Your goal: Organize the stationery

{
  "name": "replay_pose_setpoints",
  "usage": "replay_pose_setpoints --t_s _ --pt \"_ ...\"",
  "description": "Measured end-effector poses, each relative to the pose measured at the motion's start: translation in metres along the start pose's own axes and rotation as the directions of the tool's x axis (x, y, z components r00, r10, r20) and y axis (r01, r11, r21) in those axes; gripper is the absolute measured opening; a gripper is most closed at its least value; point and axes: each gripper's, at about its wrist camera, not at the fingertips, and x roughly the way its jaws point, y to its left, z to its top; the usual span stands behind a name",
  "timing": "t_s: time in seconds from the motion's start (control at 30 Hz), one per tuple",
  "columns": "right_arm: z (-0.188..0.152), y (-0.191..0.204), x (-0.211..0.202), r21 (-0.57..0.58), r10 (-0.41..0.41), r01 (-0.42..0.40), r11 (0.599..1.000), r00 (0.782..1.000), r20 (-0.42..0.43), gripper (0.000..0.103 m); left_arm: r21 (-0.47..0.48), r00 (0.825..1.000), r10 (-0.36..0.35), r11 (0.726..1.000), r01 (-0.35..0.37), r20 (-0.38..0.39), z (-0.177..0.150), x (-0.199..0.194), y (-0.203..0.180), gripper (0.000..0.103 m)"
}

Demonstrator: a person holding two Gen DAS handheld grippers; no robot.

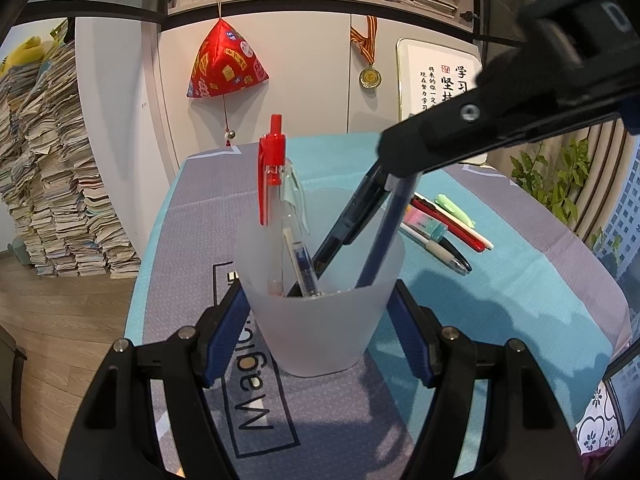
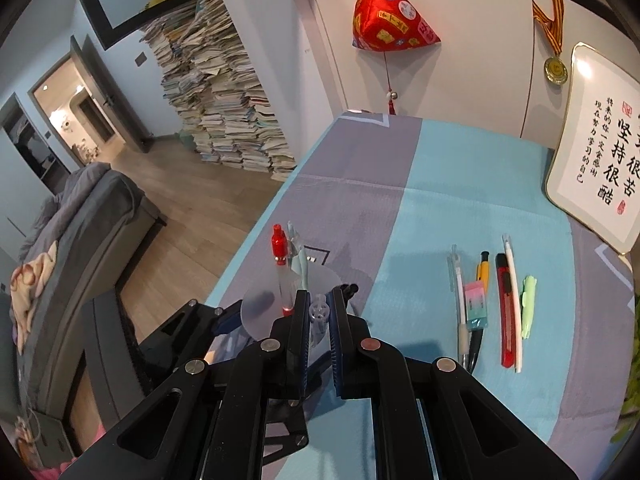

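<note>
A frosted plastic cup stands on the table mat, and my left gripper is shut on its sides. Inside stand a red-capped pen, a clear pen and a black pen. My right gripper comes in from the upper right above the cup, shut on a dark blue pen whose lower end is inside the cup. In the right wrist view the pen's top end shows between the pads, over the cup.
To the right on the blue-grey mat lie several pens, a pink-blue eraser, a red utility knife and a green item. A framed calligraphy board leans at the back right. The table's left edge drops to the floor.
</note>
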Motion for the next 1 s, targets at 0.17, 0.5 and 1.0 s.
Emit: replay_pose_setpoints --t_s 0.17,0.5,1.0 --pt "-0.004 -0.008 -0.021 0.015 0.004 -0.005 1.0 0.999 0.044 0.01 0.004 1.0 0.004 1.0 -0.004 -0.007 0.0 0.002 -0.001 0.069" --pt "-0.025 -0.085 -0.042 0.146 -0.12 0.112 0.983 0.991 0.053 0.01 0.0 1.0 0.003 1.0 -0.003 -0.016 -0.001 0.005 -0.001 0.069" --pt "-0.066 -0.161 0.023 0.222 -0.191 0.215 0.951 0.974 -0.123 0.01 -0.012 1.0 0.006 1.0 -0.007 -0.026 0.001 0.005 0.0 0.069"
